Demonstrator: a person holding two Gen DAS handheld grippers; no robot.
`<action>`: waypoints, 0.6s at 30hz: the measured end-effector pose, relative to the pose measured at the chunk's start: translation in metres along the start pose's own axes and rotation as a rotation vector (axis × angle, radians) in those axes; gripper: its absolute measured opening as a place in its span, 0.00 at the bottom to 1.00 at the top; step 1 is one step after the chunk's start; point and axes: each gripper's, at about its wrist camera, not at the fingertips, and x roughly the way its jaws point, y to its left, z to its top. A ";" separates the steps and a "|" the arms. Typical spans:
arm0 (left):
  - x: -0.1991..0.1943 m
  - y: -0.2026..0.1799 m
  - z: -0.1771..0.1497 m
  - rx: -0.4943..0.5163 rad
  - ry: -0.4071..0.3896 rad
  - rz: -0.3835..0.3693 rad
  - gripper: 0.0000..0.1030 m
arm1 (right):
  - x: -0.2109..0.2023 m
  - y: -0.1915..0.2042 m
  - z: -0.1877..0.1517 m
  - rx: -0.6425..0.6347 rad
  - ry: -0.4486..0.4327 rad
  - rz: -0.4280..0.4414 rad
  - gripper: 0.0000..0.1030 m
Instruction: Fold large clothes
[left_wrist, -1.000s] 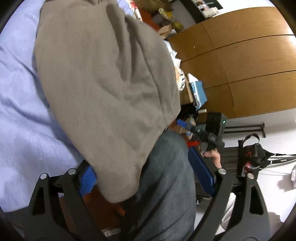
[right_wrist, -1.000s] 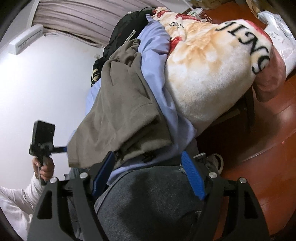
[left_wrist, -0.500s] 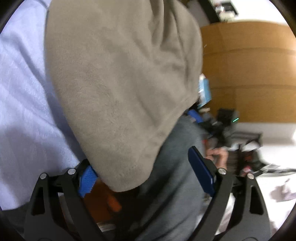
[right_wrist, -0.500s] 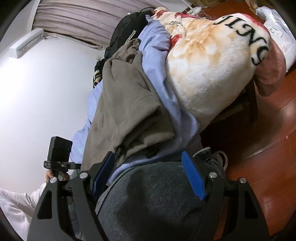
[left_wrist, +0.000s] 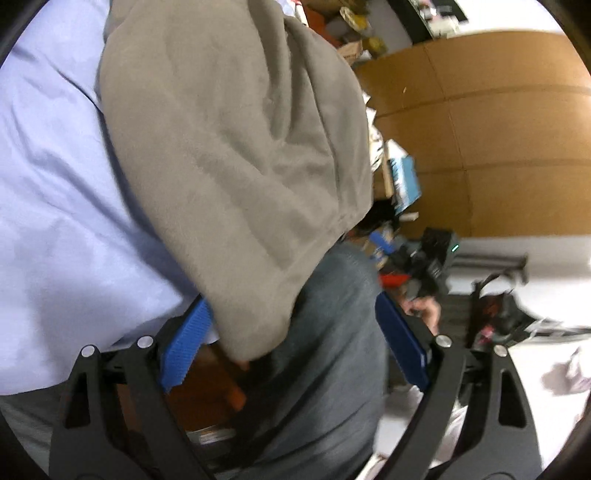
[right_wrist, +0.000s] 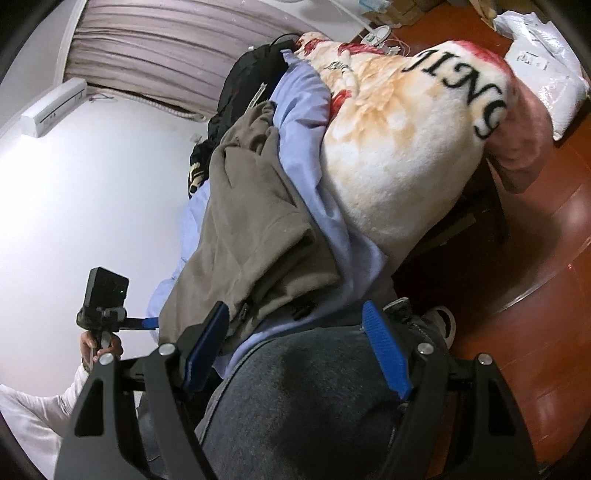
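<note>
Left wrist view: left gripper (left_wrist: 295, 343), jaws spread wide, nothing pinched. The taupe garment (left_wrist: 236, 155) lies draped over the pale blue sheet (left_wrist: 55, 184) on the bed, its lower edge hanging off toward the jaws; the blue pad on one finger sits just beside that hanging edge, whether touching it I cannot tell. Grey trousers (left_wrist: 325, 369) of the person fill the gap between the fingers. The frame is blurred; clutter beyond the wooden panels (left_wrist: 498, 129) is hard to read.

Right wrist view: right gripper (right_wrist: 295, 350), jaws likewise apart, empty. The garment runs down the bed between the sheet and the floral blanket (right_wrist: 399, 147), already doubled in thick layers, with a zip or toggle near the lower hem. The other gripper shows at the left, held in a hand (right_wrist: 99, 343).

Judgement: soft, fleecy, fairly weighty, limp; it will sag and slide off the sheet. Best taken at the hanging hem corners. The garment's far end is hidden behind a black bag (right_wrist: 251, 77).
</note>
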 end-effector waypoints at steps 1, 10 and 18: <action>-0.003 -0.001 -0.001 0.017 -0.001 0.049 0.84 | -0.001 0.000 -0.001 -0.001 0.001 -0.003 0.72; 0.007 0.031 -0.010 -0.075 -0.019 0.002 0.84 | -0.004 -0.003 -0.001 0.023 -0.019 0.003 0.73; 0.055 0.053 -0.008 -0.134 -0.038 -0.059 0.84 | 0.007 0.009 -0.005 0.001 0.022 -0.004 0.73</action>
